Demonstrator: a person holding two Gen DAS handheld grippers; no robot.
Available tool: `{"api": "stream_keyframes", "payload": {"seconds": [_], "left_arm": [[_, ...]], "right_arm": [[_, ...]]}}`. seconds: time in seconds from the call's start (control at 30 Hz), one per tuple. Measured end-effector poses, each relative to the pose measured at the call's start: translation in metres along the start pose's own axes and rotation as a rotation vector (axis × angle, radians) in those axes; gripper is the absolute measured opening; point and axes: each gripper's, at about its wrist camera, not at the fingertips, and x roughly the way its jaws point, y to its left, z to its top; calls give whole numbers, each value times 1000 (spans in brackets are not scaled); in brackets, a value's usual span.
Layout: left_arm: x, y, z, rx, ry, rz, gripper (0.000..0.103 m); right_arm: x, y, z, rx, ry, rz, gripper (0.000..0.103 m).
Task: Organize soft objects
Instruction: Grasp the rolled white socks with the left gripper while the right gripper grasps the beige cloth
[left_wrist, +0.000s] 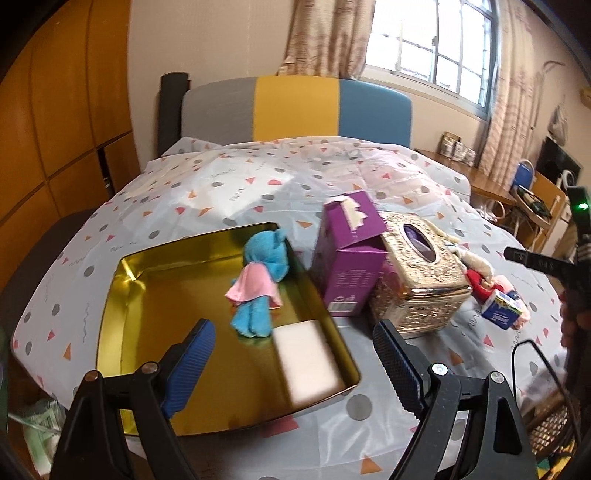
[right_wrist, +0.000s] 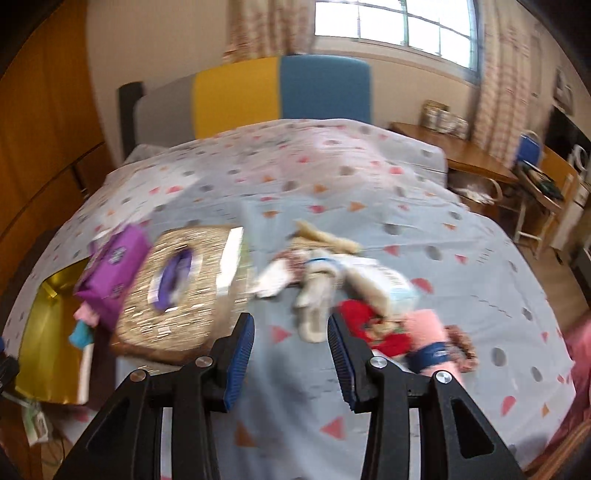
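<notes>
Blue plush (left_wrist: 260, 284) in gold tin (left_wrist: 122, 295); left claw (left_wrist: 291, 354) empty, wide

One gold tray (left_wrist: 122, 280) sits at nine o'clock, holding one blue stuffed toy (left_wrist: 264, 258) and one pale pad (left_wrist: 310, 362). At the centre stand one purple box (left_wrist: 347, 266) and one gold tissue box (left_wrist: 417, 273). Several soft toys (right_wrist: 325, 288) at three o'clock are too blurred to count.
</notes>
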Motion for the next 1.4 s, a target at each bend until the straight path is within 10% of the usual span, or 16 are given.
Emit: {"api": "stream_keyframes", "payload": {"seconds": [0.4, 1.0, 1.4], "left_arm": [[5, -41, 10, 90, 7, -39, 88], [25, -139, 79, 225, 16, -288, 87], [114, -249, 116, 338, 224, -358, 57]], "right_arm": [[33, -116, -8, 222, -11, -217, 42], [39, -177, -28, 571, 50, -139, 43], [39, -177, -28, 593, 50, -66, 44]]}}
